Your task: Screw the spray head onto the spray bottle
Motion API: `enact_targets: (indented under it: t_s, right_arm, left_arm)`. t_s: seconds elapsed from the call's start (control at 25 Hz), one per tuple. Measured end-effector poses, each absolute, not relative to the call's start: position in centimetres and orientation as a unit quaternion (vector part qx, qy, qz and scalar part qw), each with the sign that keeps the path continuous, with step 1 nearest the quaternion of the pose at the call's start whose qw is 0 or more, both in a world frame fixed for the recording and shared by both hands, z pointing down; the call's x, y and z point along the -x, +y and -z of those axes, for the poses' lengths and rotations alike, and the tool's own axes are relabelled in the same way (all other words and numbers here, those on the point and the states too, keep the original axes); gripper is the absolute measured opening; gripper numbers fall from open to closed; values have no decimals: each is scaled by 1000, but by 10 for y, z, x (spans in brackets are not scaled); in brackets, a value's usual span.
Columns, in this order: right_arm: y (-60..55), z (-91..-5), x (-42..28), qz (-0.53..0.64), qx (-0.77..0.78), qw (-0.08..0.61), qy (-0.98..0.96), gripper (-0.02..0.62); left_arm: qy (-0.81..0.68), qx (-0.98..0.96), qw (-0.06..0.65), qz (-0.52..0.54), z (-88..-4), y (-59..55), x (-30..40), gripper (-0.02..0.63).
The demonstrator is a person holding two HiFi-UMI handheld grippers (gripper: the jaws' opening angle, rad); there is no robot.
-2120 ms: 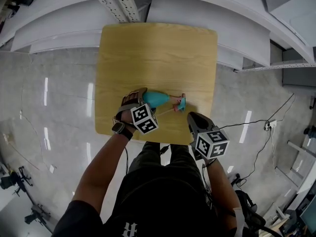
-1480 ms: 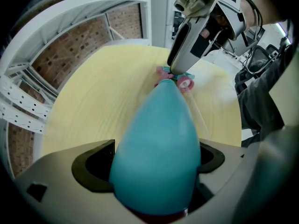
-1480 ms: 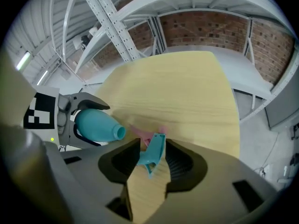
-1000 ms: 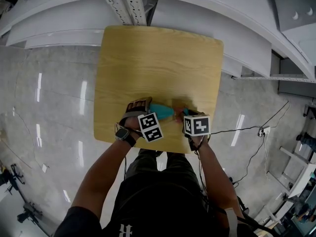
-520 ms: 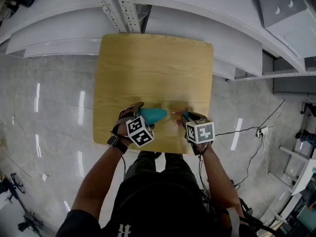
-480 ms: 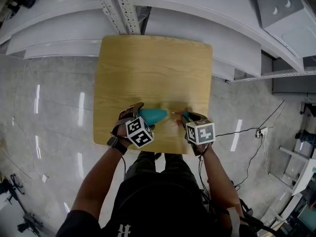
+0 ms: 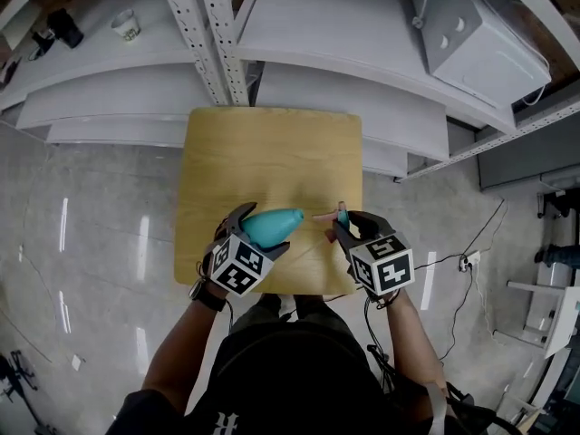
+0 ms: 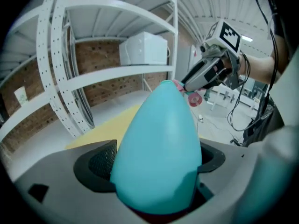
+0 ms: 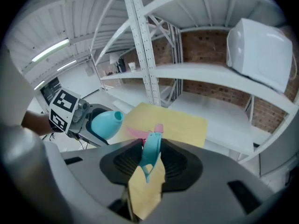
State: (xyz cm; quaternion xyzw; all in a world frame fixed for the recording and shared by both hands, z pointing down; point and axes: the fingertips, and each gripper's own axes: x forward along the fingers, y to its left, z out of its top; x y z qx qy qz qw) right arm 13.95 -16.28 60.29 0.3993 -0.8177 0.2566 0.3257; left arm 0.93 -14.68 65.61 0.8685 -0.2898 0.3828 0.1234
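Observation:
My left gripper (image 7: 261, 230) is shut on the teal, egg-shaped spray bottle (image 7: 270, 226), which fills the left gripper view (image 8: 159, 148) with its narrow neck pointing away toward the right gripper (image 8: 198, 78). The right gripper (image 7: 343, 227) is shut on the spray head (image 7: 339, 214), a teal piece with pink parts and a thin tube (image 9: 151, 150), pinched upright between the pads. Both are held up in the air above the near edge of the wooden table (image 7: 272, 152). The bottle's open neck (image 9: 117, 116) faces the spray head, a short gap apart.
White metal shelving (image 7: 299, 25) stands behind the table, with a white box (image 7: 476, 30) on an upper shelf and a perforated upright post (image 7: 195, 25). A brick wall lies behind the shelves. Cables (image 7: 471, 261) trail on the glossy floor at the right.
Both grippers have lifted off the table, carrying the bottle and the spray head upward. The bottle neck and the spray head now face each other in the air.

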Motion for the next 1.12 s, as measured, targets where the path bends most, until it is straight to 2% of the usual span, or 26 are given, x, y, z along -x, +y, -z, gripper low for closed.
enact_targets:
  t_s: [0.24, 0.48, 0.68, 0.88, 1.12]
  right_arm:
    - [-155, -509, -133, -165, -407, 304, -846, 127]
    - [-142, -462, -129, -122, -409, 292, -856, 127]
    - [-138, -416, -126, -62, -417, 276, -864, 129]
    - [-129, -351, -118, 34, -421, 266, -867, 129]
    - [-119, -283, -108, 191, -399, 295, -847, 127]
  left_arm:
    - [-311, -891, 113, -310, -588, -139, -19, 476]
    - [-332, -898, 96, -273, -545, -136, -15, 476]
    - [-359, -908, 55, -210, -493, -135, -15, 476]
    - [-387, -915, 12, -109, -441, -131, -17, 476]
    - [-390, -920, 11, -47, -417, -125, -22, 476]
